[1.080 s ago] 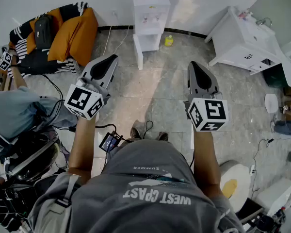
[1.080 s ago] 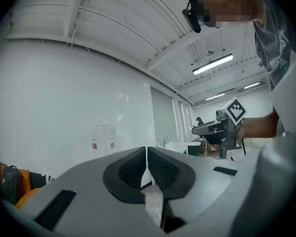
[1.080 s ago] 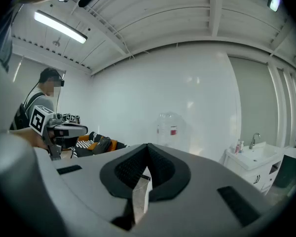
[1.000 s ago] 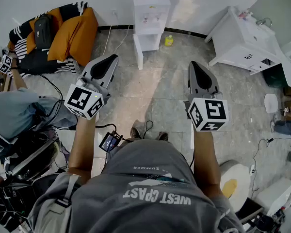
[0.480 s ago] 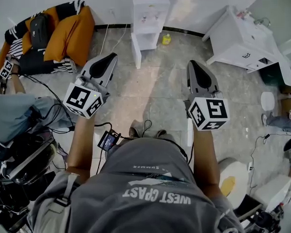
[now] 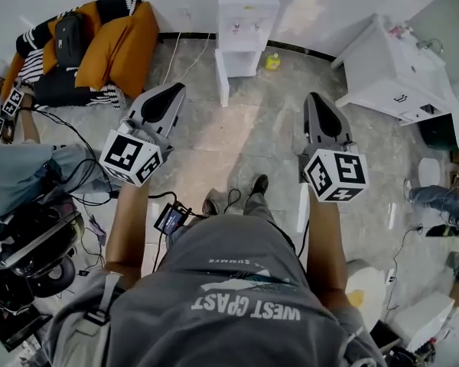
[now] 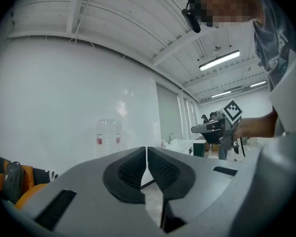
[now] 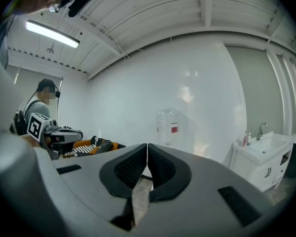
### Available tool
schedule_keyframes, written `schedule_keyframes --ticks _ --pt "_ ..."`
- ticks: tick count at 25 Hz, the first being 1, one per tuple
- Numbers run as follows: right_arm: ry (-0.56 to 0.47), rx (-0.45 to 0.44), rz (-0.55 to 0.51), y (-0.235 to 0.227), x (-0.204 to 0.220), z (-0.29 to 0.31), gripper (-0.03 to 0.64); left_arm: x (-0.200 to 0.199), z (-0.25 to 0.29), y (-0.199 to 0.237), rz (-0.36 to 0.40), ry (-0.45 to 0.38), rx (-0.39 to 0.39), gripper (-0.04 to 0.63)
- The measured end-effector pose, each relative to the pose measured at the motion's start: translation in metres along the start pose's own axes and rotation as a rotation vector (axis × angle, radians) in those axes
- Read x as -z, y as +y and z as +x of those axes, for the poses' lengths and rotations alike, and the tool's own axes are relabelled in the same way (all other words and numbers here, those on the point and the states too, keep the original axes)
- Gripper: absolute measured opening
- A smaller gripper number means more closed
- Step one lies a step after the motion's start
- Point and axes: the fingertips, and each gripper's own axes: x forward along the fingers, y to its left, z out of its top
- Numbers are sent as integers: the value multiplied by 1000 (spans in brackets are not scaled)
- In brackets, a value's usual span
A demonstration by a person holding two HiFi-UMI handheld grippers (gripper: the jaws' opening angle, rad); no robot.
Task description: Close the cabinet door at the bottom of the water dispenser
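Note:
The white water dispenser [image 6: 247,20] stands against the far wall in the head view. Its bottom cabinet door [image 6: 222,78] hangs open, swung out to the left. Both grippers are held level, well short of it. My left gripper [image 6: 179,89] is shut, with nothing between its jaws, which meet at the tip in its own view [image 7: 146,150]. My right gripper [image 6: 315,98] is shut and empty too, pads together [image 8: 147,147]. The bottle on top of the dispenser [image 8: 167,127] shows ahead in the right gripper view and faintly [image 7: 108,133] in the left gripper view.
Orange cushions [image 6: 116,43] and a black bag [image 6: 66,40] lie left of the dispenser. A white sink cabinet [image 6: 390,66] stands at the right. A small yellow bottle [image 6: 273,61] sits by the dispenser's base. A seated person [image 6: 27,176] and cables fill the left floor.
The person has stepped forward, one shoe now showing ahead of the body. Both grippers have sunk a little and moved toward the dispenser, the right one also drifting right. Jaws stay shut.

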Motion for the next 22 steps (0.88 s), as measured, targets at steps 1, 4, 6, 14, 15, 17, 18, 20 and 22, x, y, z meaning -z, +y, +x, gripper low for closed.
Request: schedule_keyframes --ticks 1,4,6,14,15,17,18,20,22 --pt "-3 -10 4 -7 2 3 29 2 4 -2 5 6 -13 26" --pt "-8 -43 11 -34 0 14 29 0 22 -10 13 25 -49 26" --pt "-11 -68 14 -55 -4 25 29 -4 40 -14 24 36 -70 26" --pt "3 -202 38 -125 -11 79 29 -15 101 -27 28 82 -201 26" --pt "4 -215 38 -130 -12 84 29 -16 105 -28 30 85 -214 26" --pt "4 -241 40 -137 -13 93 29 -18 111 -27 34 89 -242 26" --pt "3 -253 41 -140 -14 97 29 -18 113 -27 36 92 -255 26" --pt "1 -273 43 -146 -15 104 29 -19 119 -27 39 98 -277 26" --pt "1 -289 46 -155 -16 107 29 -18 127 -31 38 107 -291 26"
